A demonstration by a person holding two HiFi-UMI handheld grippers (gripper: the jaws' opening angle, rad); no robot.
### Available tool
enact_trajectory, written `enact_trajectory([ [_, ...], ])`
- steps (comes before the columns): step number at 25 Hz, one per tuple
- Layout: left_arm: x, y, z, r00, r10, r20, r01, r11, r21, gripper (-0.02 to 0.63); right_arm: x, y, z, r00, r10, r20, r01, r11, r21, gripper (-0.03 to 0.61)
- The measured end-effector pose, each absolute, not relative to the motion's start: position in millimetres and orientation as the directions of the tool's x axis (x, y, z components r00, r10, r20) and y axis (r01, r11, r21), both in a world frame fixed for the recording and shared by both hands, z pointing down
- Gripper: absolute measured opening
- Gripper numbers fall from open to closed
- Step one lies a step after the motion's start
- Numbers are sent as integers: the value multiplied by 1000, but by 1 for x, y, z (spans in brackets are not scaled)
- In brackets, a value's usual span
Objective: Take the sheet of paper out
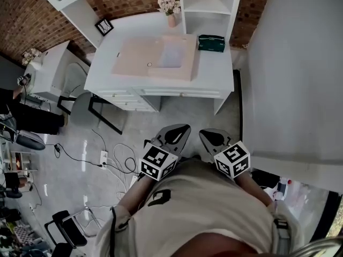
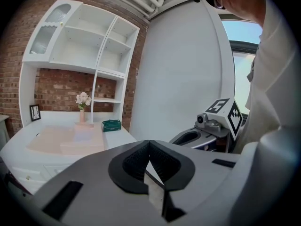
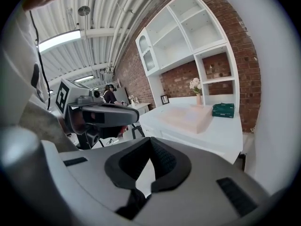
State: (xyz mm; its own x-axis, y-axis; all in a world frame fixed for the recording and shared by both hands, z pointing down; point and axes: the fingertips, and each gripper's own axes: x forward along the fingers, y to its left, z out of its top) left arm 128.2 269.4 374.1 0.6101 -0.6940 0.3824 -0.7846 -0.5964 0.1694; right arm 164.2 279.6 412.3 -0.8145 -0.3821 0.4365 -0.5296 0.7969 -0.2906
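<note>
A pale pink folder point(image 1: 136, 58) lies open on the white desk point(image 1: 214, 74), and a bluish-white sheet of paper point(image 1: 172, 55) rests on its right half. In the left gripper view the folder point(image 2: 66, 140) sits far off on the desk. My left gripper point(image 1: 185, 127) and right gripper point(image 1: 203, 134) are held close to my body, side by side, well short of the desk. Both are shut with nothing between the jaws, as the left gripper point(image 2: 149, 142) and right gripper point(image 3: 150, 139) show in their own views.
A green box point(image 1: 211, 43), a vase of flowers point(image 1: 170, 9) and a small picture frame point(image 1: 104, 26) stand at the back of the desk. A chair point(image 1: 80, 106) is at the desk's left. Cables and a power strip point(image 1: 103, 157) lie on the floor. A white wall point(image 1: 295, 79) runs along the right.
</note>
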Motion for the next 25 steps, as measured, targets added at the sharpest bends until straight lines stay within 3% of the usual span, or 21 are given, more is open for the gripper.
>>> enact_trajectory([
  [16, 145, 254, 387, 659, -650, 378, -745, -634, 207, 17, 181, 268, 429, -783, -414, 465, -592, 726, -351, 18],
  [25, 107, 238, 389, 645, -677, 354, -762, -608, 225, 17, 143, 252, 430, -788, -374, 489, -563, 760, -325, 18],
])
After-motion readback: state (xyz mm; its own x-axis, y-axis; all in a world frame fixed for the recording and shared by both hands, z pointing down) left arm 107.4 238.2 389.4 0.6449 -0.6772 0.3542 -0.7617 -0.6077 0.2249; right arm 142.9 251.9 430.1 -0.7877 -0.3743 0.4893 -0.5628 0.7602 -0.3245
